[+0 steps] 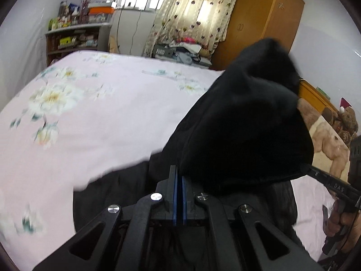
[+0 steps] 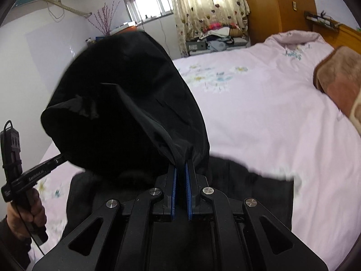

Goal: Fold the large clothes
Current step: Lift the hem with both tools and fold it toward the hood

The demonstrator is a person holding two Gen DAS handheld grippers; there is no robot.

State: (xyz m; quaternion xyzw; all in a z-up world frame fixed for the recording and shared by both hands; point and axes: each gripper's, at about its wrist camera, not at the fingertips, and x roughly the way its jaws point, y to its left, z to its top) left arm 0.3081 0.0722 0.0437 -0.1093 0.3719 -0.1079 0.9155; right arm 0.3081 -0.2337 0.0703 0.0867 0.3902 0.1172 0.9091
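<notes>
From the left wrist camera, the left gripper [image 1: 179, 176] has its blue pads pressed together on an edge of the black garment [image 1: 243, 122], which rises from the jaws in a dark hump above the bed [image 1: 90, 117]. The rest of the garment lies spread on the bed's pink flowered cover, just under the gripper. On the far side of the bed stand a shelf [image 1: 74, 38] of small goods, a heart-patterned curtain [image 1: 194, 15] and a wooden wardrobe [image 1: 266, 18]. At the right edge the right gripper [image 1: 304, 168] also bites into the garment, with the right hand [image 1: 345, 223] below it. From the right wrist camera, the right gripper [image 2: 180, 169] pinches a gathered fold of the black garment [image 2: 126, 113] between its pads, the cloth lifted above the bed [image 2: 259, 117]. At the left, the left gripper [image 2: 62, 157] meets the garment's edge, held by the left hand [image 2: 27, 214]. A brown blanket [image 2: 338, 76] lies on the bed at the right.
</notes>
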